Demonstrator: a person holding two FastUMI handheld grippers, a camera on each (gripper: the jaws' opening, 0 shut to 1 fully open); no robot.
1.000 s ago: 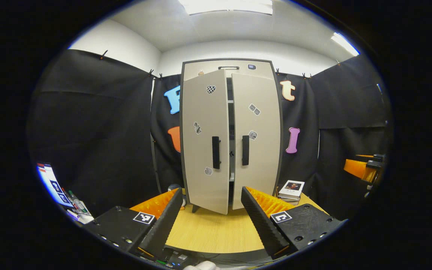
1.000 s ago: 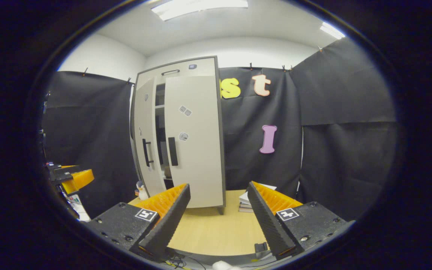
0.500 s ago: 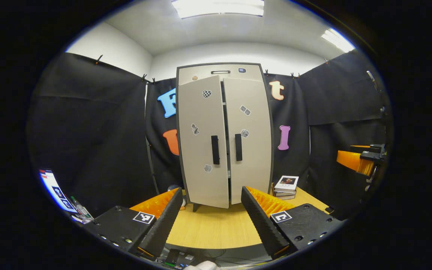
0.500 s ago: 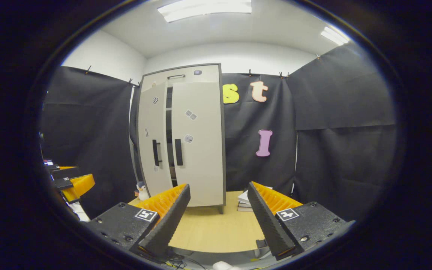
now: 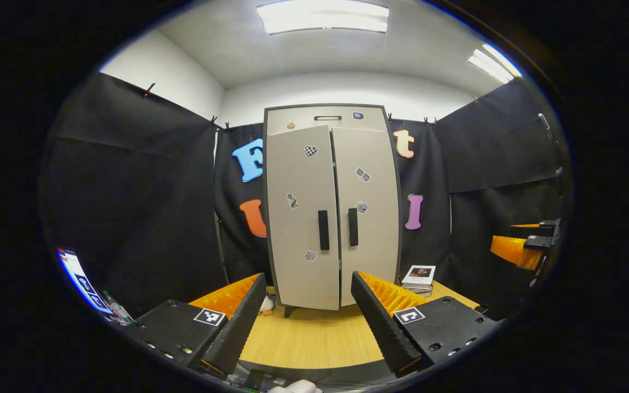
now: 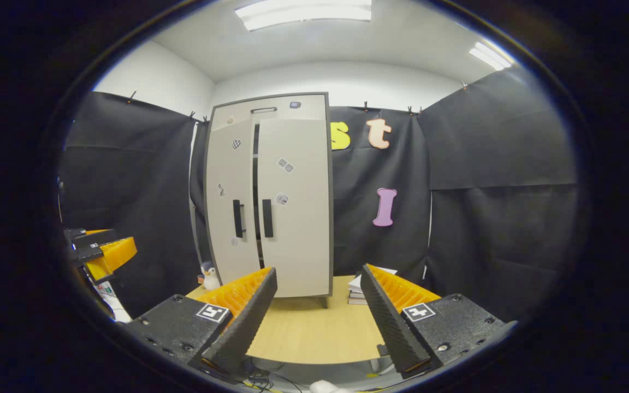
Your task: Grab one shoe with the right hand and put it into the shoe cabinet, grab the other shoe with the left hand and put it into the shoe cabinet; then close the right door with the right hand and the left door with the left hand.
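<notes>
With both doors of the shoe cabinet nearly shut, we judge the task almost done. Our left gripper and right gripper hold empty jaws apart; the left door looks slightly ajar.

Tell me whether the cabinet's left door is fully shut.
Nearly, not fully. In the right gripper view the left door stands slightly ajar, a dark gap beside the right door. Both grippers are open, away from the cabinet.
</notes>
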